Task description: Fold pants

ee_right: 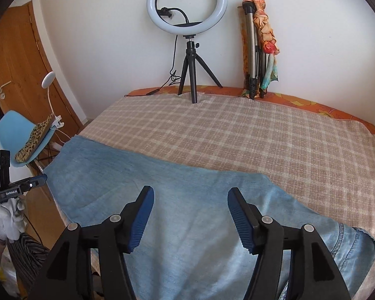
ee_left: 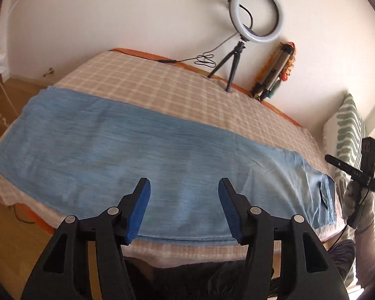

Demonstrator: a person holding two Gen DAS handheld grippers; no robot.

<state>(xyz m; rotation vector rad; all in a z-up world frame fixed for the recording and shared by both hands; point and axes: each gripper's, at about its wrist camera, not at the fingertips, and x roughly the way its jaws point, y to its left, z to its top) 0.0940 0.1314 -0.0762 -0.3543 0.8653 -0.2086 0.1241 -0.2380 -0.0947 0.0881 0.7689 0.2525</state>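
Note:
Light blue denim pants [ee_left: 142, 155] lie flat along the near side of a checked bed cover [ee_left: 162, 85], legs to the left, waist with a pocket to the right. My left gripper [ee_left: 183, 187] is open and empty above the pants' near edge. In the right wrist view the pants [ee_right: 187, 200] spread below my right gripper [ee_right: 190, 197], which is open and empty above the seat area. The right gripper's body also shows at the right edge of the left wrist view [ee_left: 357, 175].
A ring light on a black tripod [ee_right: 187, 20] and a folded tripod with an orange scarf [ee_right: 260, 45] stand at the bed's far edge by the wall. A blue chair [ee_right: 20, 137] and a wooden door [ee_right: 15, 62] are left. A patterned pillow [ee_left: 347, 130] is right.

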